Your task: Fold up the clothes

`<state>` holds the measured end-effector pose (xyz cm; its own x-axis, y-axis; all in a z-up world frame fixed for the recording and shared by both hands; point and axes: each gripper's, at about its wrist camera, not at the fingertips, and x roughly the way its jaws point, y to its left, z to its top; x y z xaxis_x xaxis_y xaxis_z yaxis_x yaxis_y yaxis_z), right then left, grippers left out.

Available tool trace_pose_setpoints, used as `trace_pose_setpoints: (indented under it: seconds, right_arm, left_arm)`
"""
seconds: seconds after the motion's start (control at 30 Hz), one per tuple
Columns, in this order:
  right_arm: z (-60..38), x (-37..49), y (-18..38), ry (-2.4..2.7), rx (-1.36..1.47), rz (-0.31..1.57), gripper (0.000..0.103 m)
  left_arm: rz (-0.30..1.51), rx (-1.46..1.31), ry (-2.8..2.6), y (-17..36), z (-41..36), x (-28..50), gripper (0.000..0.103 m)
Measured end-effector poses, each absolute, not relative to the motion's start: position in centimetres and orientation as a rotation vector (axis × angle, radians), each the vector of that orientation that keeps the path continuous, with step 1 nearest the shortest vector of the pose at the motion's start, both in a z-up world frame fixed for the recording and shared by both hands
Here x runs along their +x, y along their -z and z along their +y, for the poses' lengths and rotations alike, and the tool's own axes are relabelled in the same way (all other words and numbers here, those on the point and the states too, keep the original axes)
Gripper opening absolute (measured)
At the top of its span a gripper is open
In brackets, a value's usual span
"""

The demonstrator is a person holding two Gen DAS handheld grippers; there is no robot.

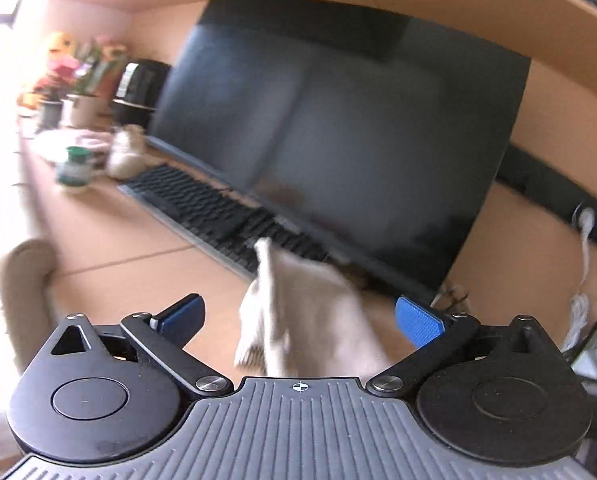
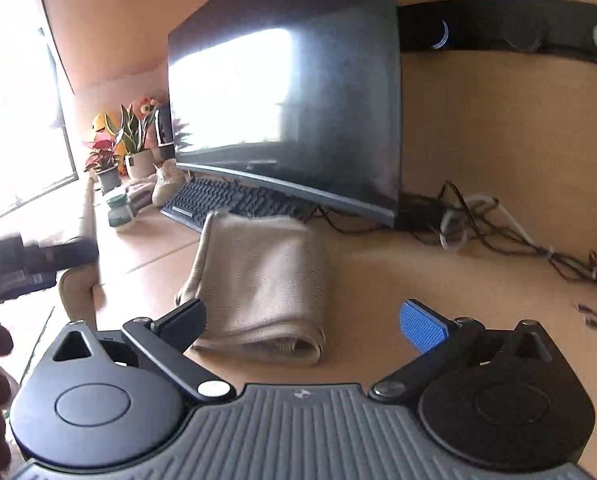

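Beige knitted garment point(image 2: 258, 280) folded into a thick stack on the wooden worktop point(image 2: 438, 280), just in front of the keyboard point(image 2: 226, 198) and the dark monitor point(image 2: 298, 100); right gripper point(image 2: 304, 322) spread wide, empty, hovering at the stack's near edge; left gripper point(image 1: 298, 318) likewise wide and empty, with the blurred garment point(image 1: 298, 312) seen between its fingers but not pressed; cables point(image 2: 498, 224) tangled far right; potted plants point(image 2: 136, 140) and a green-lidded jar point(image 2: 118, 208) far left; second beige cloth point(image 2: 76, 288) draped over the left edge.
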<state>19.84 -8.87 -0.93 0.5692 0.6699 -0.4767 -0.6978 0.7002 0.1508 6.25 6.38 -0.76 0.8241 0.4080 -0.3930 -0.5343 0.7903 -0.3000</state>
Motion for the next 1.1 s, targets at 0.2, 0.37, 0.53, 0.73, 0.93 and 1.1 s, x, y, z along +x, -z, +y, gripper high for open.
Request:
trace_pose_setpoints:
  seconds: [0.2, 0.37, 0.53, 0.73, 0.93, 1.1]
  right_arm:
    - [-10.8, 20.3, 1.2, -0.846, -0.064, 0.563, 0.103]
    - [-12.4, 21.2, 1.4, -0.819, -0.040, 0.551, 0.103]
    - [-13.1, 21.1, 1.9, -0.798, -0.001, 0.553, 0.103]
    - [-12.6, 20.0, 1.9, -0.823, -0.042, 0.528, 0.103]
    - [-12.2, 19.2, 1.8, -0.846, -0.064, 0.514, 0.103]
    - [-11.5, 19.0, 2.3, -0.834, -0.106, 0.526, 0.103]
  left_arm:
    - [0.503, -0.419, -0.602, 2.6, 1.8, 7.1, 0.103]
    - [0.500, -0.379, -0.638, 2.8, -0.1, 7.0, 0.103]
    - [0.526, -0.373, -0.623, 2.7, -0.4, 7.0, 0.103]
    - [0.556, -0.318, -0.648, 2.6, -1.5, 7.5, 0.103]
    - [0.559, -0.283, -0.665, 2.4, -1.9, 7.4, 0.103]
    - [0.568, -0.291, -0.658, 2.6, -1.7, 7.4, 0.103]
